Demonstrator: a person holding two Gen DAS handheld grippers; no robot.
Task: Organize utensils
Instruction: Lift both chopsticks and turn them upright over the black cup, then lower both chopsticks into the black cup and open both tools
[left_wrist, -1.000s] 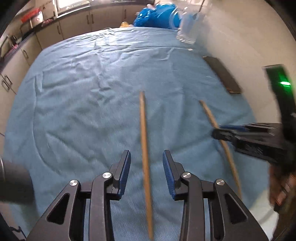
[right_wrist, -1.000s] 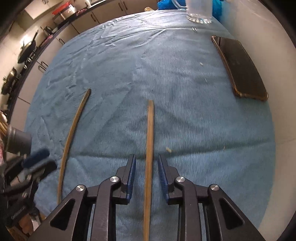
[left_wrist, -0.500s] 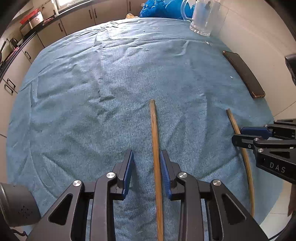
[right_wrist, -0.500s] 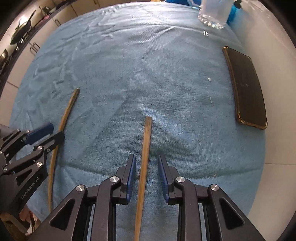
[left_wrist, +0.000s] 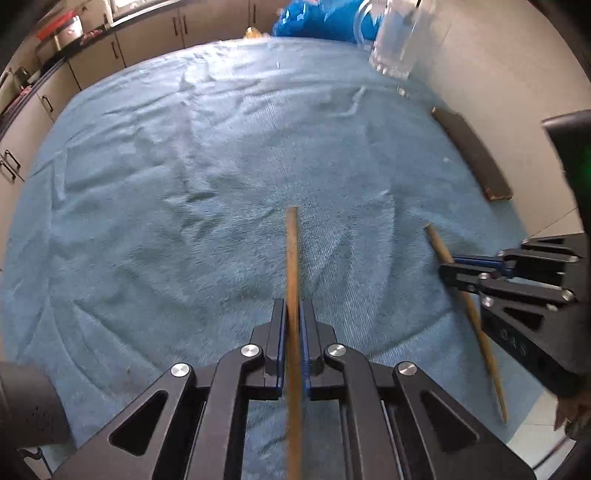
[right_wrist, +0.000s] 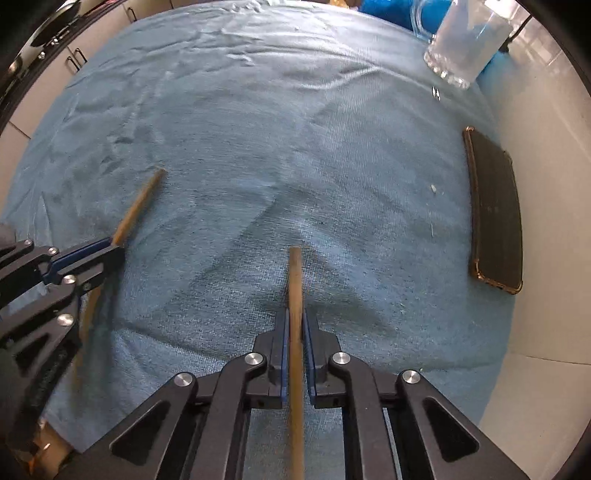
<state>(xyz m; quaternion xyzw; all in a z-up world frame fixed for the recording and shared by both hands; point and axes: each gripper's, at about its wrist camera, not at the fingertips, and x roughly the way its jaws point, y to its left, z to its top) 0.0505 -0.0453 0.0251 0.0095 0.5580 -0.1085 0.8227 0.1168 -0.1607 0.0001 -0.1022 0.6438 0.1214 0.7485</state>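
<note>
Two wooden chopsticks lie on a blue cloth (left_wrist: 184, 184). In the left wrist view my left gripper (left_wrist: 293, 306) is closing on one chopstick (left_wrist: 291, 251), its blue pads pressed against both sides. The stick's far end points up the cloth. To the right, my right gripper (left_wrist: 443, 269) grips the other chopstick (left_wrist: 489, 358). In the right wrist view the right gripper (right_wrist: 295, 314) is closing on its chopstick (right_wrist: 295, 273), pads tight against it. At the left edge there, the left gripper (right_wrist: 114, 247) clamps the first chopstick (right_wrist: 142, 201).
A clear glass mug (left_wrist: 399, 48) (right_wrist: 465, 51) stands at the far right of the cloth. A dark phone (left_wrist: 472, 155) (right_wrist: 495, 214) lies along the right edge near the white wall. A blue bag (left_wrist: 314, 22) sits behind, with kitchen cabinets (left_wrist: 92, 62) at the far left.
Both grippers' jaws have closed from a gap on either side onto their chopsticks. The right gripper has slid toward the far end of its chopstick.
</note>
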